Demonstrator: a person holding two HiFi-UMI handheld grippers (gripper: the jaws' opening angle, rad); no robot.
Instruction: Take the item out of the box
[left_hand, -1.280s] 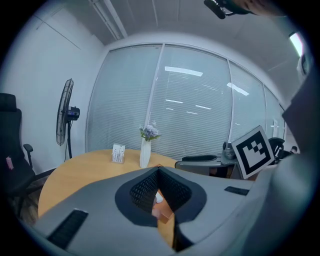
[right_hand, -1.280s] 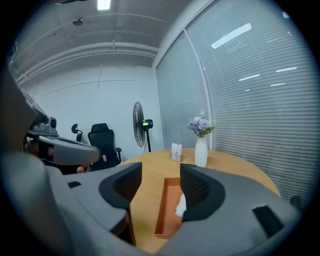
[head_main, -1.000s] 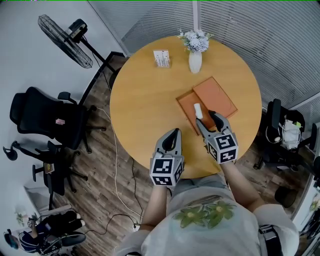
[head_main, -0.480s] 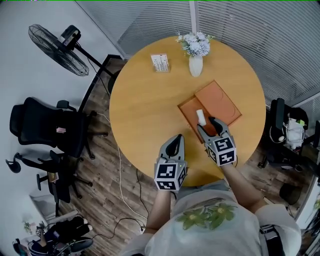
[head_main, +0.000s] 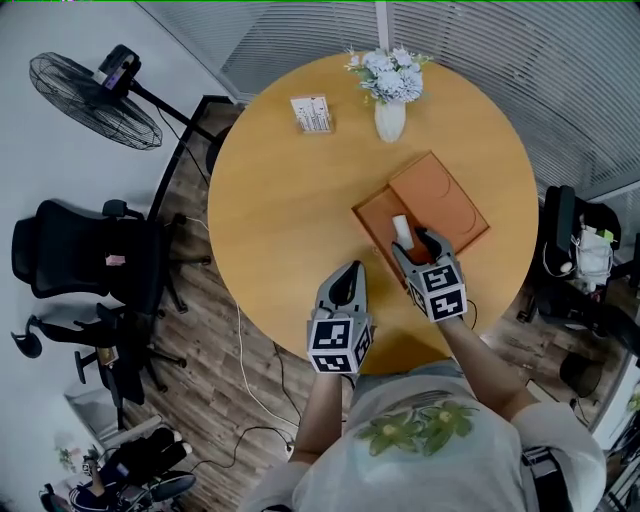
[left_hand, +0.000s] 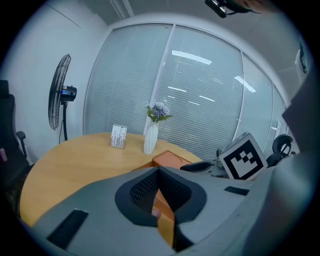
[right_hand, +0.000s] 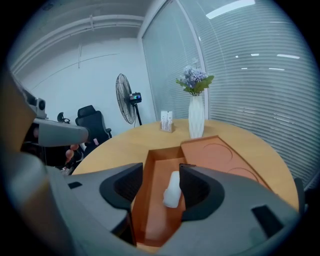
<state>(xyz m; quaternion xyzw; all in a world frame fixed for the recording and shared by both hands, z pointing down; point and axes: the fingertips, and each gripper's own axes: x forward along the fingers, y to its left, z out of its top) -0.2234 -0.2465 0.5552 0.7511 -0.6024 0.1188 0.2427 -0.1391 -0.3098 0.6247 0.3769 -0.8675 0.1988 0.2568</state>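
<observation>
A round wooden table is filling the middle of an office, with slatted blinds running behind it, a standing fan and a black office chair sitting off beyond the left gripper's side on the plank floor. Past both grippers, a white vase of flowers and a small card stand are standing at the far edge of the table. The left gripper is hovering low over the near edge, jaws pressed together on nothing. The right gripper is reaching into the open orange box, jaws spread wide, and the white item is lying on the box floor right between them, just beside the right-hand jaw. The item is looking small, smooth and oblong, with rounded ends, lengthwise along the box. The lid is lying flat just beyond the gripper's right jaw, touching the box.
</observation>
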